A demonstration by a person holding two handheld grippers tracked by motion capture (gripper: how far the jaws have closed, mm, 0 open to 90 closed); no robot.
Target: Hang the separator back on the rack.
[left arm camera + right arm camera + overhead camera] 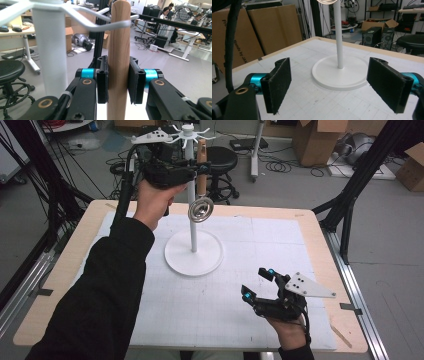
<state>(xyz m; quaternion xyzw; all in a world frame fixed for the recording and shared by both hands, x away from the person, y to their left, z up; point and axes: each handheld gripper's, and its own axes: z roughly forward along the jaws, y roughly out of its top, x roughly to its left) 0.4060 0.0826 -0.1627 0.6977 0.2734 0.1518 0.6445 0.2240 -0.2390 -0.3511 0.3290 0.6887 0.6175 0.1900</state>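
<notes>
The left gripper (192,170) is up high, next to the top of the white stand (193,251). Its two black jaws squeeze a wooden handle (119,62) from both sides. The handle stands straight up between the jaws, and both pads (102,82) press flat on the wood. The top of the handle sticks out above the jaws and touches a thin white hook (100,23) of the stand. Just to one side of the jaws is the thick white pole (51,50) of the stand. Below the jaws, at the lower end of the handle, hangs a round shiny metal strainer (200,210), close to the pole.

The right gripper (260,285) sits low, just over the white mat (240,245) on the table (70,260). Its jaws are wide apart with nothing between them. In front of these jaws, a bit farther off, is the round white base (339,73) of the stand. The pole rises from the middle of that base, straight ahead of the gap between the jaws
</notes>
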